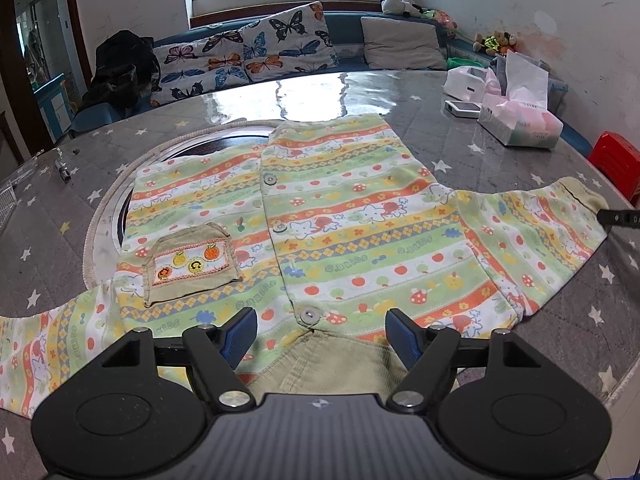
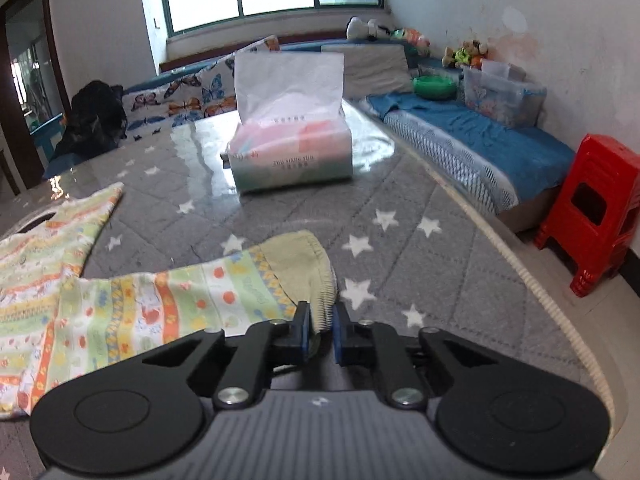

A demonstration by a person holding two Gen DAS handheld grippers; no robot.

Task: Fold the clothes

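Observation:
A child's striped, buttoned shirt (image 1: 340, 220) with a beige pocket (image 1: 188, 264) lies flat on the grey starred table (image 1: 560, 304), sleeves spread to both sides. My left gripper (image 1: 320, 320) hovers open over the beige collar (image 1: 332, 364) at the near edge, nothing between its blue pads. My right gripper (image 2: 321, 314) is shut on the beige cuff (image 2: 300, 256) of the right sleeve (image 2: 168, 304), pinching its near corner. In the left wrist view that sleeve (image 1: 532, 236) stretches right, and one black finger (image 1: 618, 217) of the right gripper shows at its end.
A tissue pack (image 2: 292, 152) stands on the table beyond the cuff, beside a white box (image 1: 466, 84). A round metal inset (image 1: 224, 140) lies partly under the shirt. A red stool (image 2: 596, 216) and a blue bench (image 2: 480, 136) sit past the table's right edge.

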